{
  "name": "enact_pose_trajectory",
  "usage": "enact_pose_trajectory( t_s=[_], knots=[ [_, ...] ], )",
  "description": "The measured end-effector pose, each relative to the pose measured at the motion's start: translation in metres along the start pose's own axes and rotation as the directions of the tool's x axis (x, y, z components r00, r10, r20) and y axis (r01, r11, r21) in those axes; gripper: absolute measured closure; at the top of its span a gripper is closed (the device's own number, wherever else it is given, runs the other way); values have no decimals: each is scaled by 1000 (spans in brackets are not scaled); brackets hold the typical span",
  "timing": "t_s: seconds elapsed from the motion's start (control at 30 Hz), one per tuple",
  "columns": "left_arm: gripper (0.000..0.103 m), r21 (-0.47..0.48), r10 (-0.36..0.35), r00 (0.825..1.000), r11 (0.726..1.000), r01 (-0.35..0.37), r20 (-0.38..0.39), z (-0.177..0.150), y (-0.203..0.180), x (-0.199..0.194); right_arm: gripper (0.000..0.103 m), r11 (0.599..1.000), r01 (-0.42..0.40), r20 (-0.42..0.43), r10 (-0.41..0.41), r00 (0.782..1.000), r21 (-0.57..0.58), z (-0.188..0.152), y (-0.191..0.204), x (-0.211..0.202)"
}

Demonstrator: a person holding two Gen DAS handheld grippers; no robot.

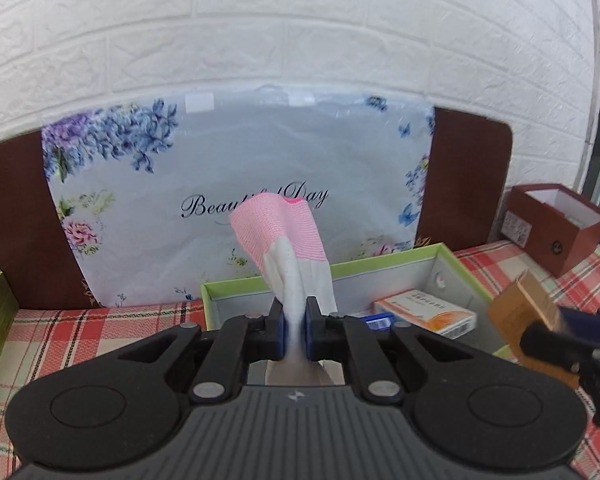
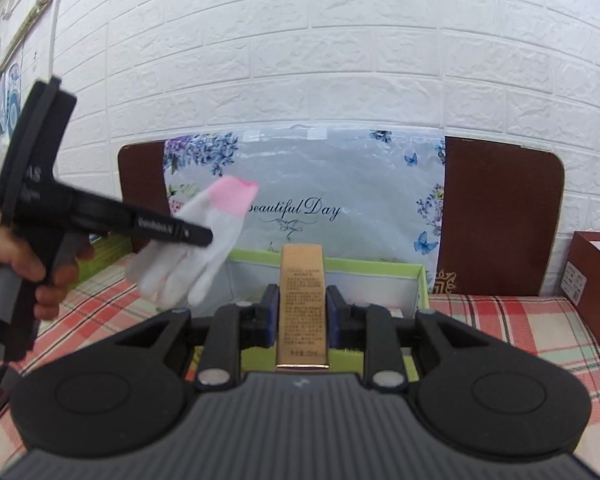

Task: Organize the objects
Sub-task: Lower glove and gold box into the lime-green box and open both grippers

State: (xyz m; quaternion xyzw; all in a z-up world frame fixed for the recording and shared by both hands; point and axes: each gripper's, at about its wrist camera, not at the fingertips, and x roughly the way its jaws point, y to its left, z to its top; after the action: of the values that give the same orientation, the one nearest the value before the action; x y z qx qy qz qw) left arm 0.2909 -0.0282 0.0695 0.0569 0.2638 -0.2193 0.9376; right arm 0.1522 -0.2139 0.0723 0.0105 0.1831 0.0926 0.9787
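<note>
Straight ahead of both claws stands a white wall of embossed brick pattern (image 1: 300, 32), evenly lit. Against it, beyond the claws, leans a dark brown board (image 2: 500, 216) fronted by a pale floral sheet (image 1: 240, 152) printed "Beautiful Day". Beneath the claws spreads a red, white and green plaid tablecloth (image 2: 500, 332); far left of the right claw, pictures (image 2: 10, 80) hang on a side wall.

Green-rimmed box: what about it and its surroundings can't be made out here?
- Green-rimmed box floor: left wrist view, hidden by the left claw and its glove.
- Same box, right wrist view: blocked by the gold carton.
- Orange medicine box print: too small.
- Red box: cut by the edge.
</note>
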Motion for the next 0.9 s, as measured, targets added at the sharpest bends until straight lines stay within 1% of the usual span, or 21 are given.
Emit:
enact_pose_trajectory(
  t_s=[0.13, 0.27, 0.4, 0.43, 0.5, 0.53, 0.57, 0.6, 0.63, 0.67, 0.73, 0.77, 0.8, 0.9],
  knots=[
    [95, 11, 3, 999, 1000, -3, -41, -2, 6, 28, 79, 1000, 18, -9, -18, 1000, 1, 4, -6, 34],
    [95, -9, -8, 998, 1000, 7, -63, -6, 12, 46, 79, 1000, 20, -23, -20, 1000, -3, 3, -9, 69],
    [95, 10, -8, 997, 1000, 8, -71, -13, 12, 58, 79, 1000, 22, -52, -23, 998, -5, -3, -9, 97],
    [93, 14, 2, 998, 1000, -1, -59, -15, 12, 59, 79, 1000, 21, -61, -21, 998, -8, -5, -9, 103],
    [71, 9, -1, 999, 1000, 1, -38, -18, 14, 57, 79, 999, 32, -75, -33, 997, -24, -10, -6, 113],
    [43, -3, -1, 1000, 1000, 0, -31, -19, 16, 54, 76, 999, 35, -77, -38, 996, -41, -12, -5, 116],
    [24, -20, 0, 1000, 1000, 0, -10, -20, 17, 49, 58, 998, 36, -81, -41, 996, -56, -14, -4, 117],
    [21, -34, 7, 1000, 999, -6, 23, -21, 19, 43, 37, 997, 44, -74, -48, 996, -57, -15, -4, 115],
    [20, -44, 16, 998, 999, -14, 58, -22, 20, 36, 31, 997, 54, -49, -57, 997, -53, -17, -4, 110],
    [20, -50, 22, 997, 999, -18, 70, -22, 21, 30, 24, 996, 68, -28, -70, 997, -57, -18, -5, 104],
    [20, -67, 26, 997, 998, -21, 72, -22, 21, 19, 16, 992, 100, -7, -101, 995, -72, -18, -5, 92],
    [20, -78, 27, 997, 997, -22, 75, -22, 20, 14, 6, 991, 109, 0, -109, 994, -73, -18, -5, 86],
    [20, -87, 29, 996, 996, -22, 79, -23, 19, 7, 0, 991, 113, 5, -113, 994, -68, -19, -5, 80],
    [20, -107, 31, 993, 994, -20, 110, -28, 13, -20, 0, 994, 104, 16, -103, 995, -40, -20, -5, 57]
  ],
)
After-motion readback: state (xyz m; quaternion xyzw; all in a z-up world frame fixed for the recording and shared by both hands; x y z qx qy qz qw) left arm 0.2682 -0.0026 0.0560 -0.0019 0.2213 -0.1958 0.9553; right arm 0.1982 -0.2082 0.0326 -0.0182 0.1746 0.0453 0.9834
